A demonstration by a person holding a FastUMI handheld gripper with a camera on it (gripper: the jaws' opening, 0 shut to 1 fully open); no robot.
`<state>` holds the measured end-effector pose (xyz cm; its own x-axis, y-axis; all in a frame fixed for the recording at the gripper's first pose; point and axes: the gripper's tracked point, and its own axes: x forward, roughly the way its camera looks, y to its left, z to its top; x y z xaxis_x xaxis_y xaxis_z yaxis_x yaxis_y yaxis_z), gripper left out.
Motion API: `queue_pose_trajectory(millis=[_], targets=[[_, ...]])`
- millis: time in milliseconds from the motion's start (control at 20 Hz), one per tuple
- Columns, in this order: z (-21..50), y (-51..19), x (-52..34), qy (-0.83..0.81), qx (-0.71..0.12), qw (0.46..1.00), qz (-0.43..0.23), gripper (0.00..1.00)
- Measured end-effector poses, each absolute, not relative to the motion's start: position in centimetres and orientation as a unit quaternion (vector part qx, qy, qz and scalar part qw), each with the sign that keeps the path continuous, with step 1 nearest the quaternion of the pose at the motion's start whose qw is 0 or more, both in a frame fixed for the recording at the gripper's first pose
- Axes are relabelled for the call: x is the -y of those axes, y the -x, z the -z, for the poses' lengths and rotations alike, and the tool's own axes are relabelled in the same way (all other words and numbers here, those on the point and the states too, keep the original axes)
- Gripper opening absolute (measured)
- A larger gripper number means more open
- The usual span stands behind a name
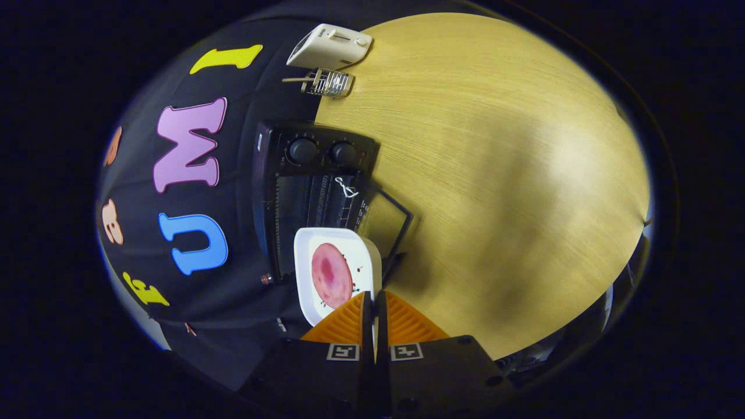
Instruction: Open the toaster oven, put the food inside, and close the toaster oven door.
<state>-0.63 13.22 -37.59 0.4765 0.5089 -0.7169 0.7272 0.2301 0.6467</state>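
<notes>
My gripper (pixel 373 297) has its orange fingers (pixel 344 321) shut on the rim of a white square plate (pixel 308 256), with only a thin gap between them. A round pink slice of food (pixel 330 274) lies on the plate. Just beyond the plate stands the black toaster oven (pixel 314 152), its two knobs on the front panel. Its glass door (pixel 384 218) hangs open, folded down flat toward the table. The plate is held in front of the oven's open mouth, near one end of it. The view is rolled sideways.
The oven stands on a light wooden table (pixel 495 174) against the black cloth wall. Past the oven are a small wire rack (pixel 326 82) and a white toaster (pixel 329 46). The wide wooden surface stretches away beside the open door.
</notes>
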Motion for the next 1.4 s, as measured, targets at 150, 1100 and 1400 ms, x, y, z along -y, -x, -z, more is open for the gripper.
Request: queue_pose_trajectory(millis=[150,1100,1400], targets=[[39.0,-2.2,-15.7,-0.617,-0.488,0.603,0.134,0.05],[45.1,-15.9,-20.6,-0.66,-0.391,0.585,0.262,0.07],[42.9,-13.8,-22.3,-0.673,-0.433,0.558,0.22,0.62]])
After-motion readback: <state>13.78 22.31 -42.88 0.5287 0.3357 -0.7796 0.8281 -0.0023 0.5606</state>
